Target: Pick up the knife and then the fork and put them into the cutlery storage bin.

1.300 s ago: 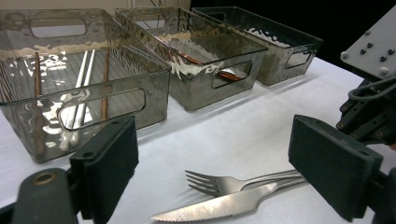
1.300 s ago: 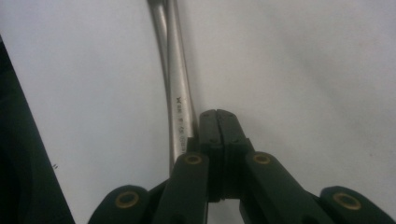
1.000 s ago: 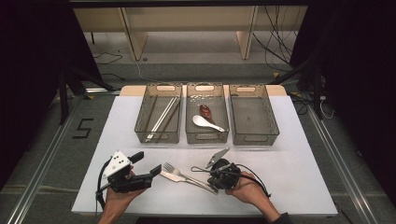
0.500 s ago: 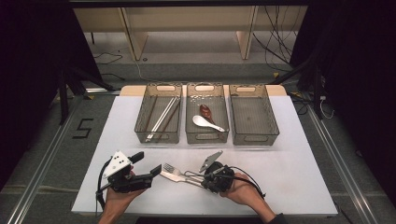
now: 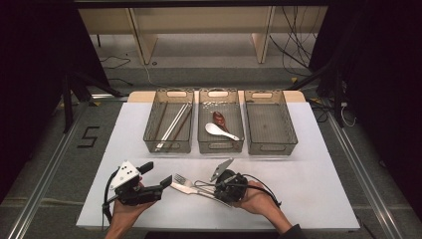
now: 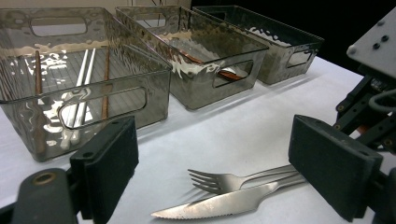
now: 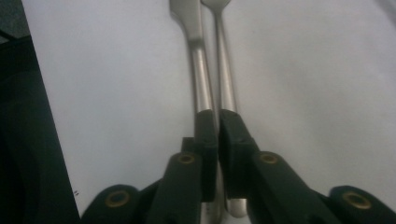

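You see one readable mark: black digit "5" (image 5: 88, 137) on grey floor (image 5: 59, 164), just left of white table (image 5: 318, 199). No other text legible.

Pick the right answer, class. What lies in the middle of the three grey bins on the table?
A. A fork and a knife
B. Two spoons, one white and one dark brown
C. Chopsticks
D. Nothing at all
B: the high view shows a white spoon and a dark brown spoon inside the middle bin, while the fork and knife lie on the table.
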A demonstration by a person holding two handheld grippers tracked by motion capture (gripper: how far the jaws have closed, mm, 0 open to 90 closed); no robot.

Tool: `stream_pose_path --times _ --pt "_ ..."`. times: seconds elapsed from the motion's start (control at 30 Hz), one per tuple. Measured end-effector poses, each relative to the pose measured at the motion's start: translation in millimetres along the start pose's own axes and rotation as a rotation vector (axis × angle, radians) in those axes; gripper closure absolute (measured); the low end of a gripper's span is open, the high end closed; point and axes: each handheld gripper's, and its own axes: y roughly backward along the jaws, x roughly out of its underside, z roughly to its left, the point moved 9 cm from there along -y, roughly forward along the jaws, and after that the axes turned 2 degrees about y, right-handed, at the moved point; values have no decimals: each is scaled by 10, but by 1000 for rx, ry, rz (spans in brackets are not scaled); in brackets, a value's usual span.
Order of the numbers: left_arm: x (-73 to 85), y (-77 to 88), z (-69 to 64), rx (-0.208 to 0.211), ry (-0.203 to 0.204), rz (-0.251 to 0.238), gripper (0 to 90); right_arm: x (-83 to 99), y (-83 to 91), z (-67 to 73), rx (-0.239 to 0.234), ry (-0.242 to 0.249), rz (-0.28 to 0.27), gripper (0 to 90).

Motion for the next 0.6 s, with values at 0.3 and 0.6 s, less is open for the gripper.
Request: stream_pose_path --times 0.3,0.6 --pt "0 2 5 -2 2 -2 154 -64 -77 50 -9 48 31 724" --pt "-13 26 44 -17 12 -11 153 -156 -143 78 -38 77 68 689"
